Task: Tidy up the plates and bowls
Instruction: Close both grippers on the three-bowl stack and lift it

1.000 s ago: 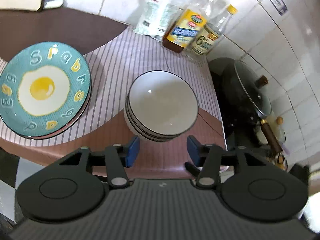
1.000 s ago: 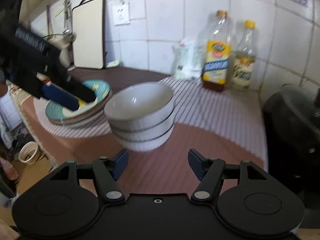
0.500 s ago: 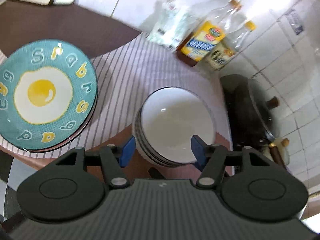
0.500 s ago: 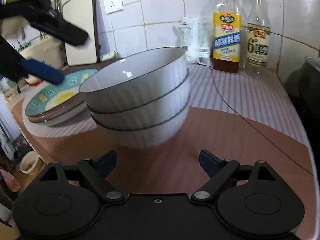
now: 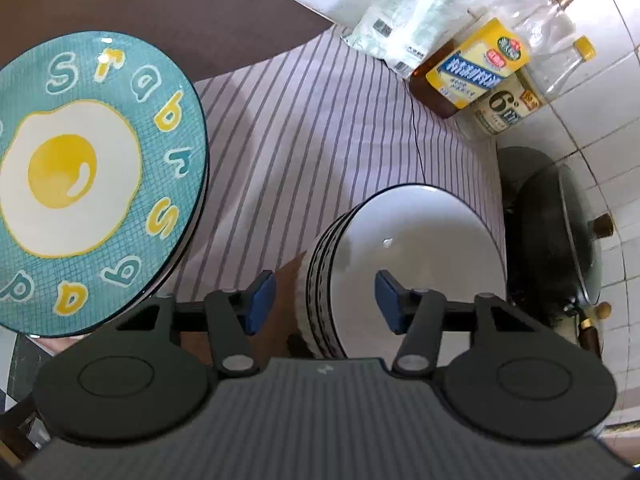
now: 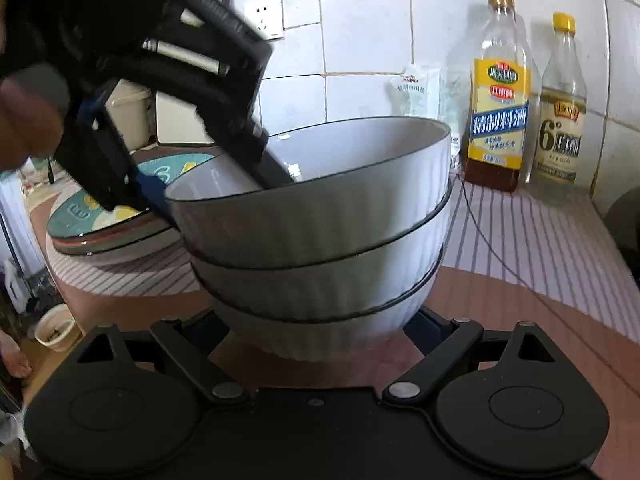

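Stacked white ribbed bowls (image 6: 320, 236) upright, mouths up, between both my grippers.
Left fingers (image 5: 260, 300) straddle the top rim, just closing, unclamped; right fingers (image 6: 432, 326), just opening, flank the base; egg-print teal plate (image 5: 92, 176) left, two bottles (image 6: 528, 100) beyond.

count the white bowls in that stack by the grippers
3, nested on the counter: top bowl with the left gripper straddling its rim, middle bowl under it, bottom bowl between the right gripper's open fingers.

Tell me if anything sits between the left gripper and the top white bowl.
Nothing visible does. The left gripper already straddles the top bowl's near rim, one finger inside, the other outside. Its jaws have just been closing; the pads don't visibly press yet.
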The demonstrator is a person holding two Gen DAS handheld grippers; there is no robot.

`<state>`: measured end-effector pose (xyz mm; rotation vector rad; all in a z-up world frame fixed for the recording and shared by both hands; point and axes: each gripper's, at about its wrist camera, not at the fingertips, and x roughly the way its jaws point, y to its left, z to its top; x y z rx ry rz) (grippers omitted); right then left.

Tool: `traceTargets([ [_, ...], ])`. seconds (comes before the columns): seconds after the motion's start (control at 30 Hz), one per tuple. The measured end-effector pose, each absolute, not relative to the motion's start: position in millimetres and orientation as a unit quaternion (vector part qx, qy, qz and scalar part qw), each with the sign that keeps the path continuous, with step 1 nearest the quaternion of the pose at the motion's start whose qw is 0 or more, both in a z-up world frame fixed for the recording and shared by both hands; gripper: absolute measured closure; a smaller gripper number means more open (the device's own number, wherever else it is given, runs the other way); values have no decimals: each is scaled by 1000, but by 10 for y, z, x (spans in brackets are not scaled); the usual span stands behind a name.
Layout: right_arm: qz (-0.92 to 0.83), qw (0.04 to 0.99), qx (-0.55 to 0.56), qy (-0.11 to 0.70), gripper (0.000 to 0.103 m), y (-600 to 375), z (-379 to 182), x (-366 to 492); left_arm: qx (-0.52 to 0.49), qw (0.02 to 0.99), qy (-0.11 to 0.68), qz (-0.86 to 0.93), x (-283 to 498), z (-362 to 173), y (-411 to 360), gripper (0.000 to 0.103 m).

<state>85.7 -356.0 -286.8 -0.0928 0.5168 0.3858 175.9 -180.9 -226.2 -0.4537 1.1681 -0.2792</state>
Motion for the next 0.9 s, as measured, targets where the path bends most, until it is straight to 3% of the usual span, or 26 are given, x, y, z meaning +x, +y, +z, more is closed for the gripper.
traceTargets([
  [0.1, 192, 949, -34, 249, 6, -3550, -2903, 899, -207, 799, 550, -130, 1804, -2321, -1846, 71],
  [0.17, 197, 949, -34, 244, 5, -3552, -2919, 920, -224, 793, 555, -116, 1833, -2332, -1845, 73],
  [0.53, 195, 951, -22, 240, 3, -3549, -2928, 1013, -200, 806, 543, -122, 1840, -2333, -1895, 69],
  [0.9, 199, 949, -33, 242, 3, -3581, -2926, 961, -112, 818, 543, -155, 1736, -2235, -2061, 69],
])
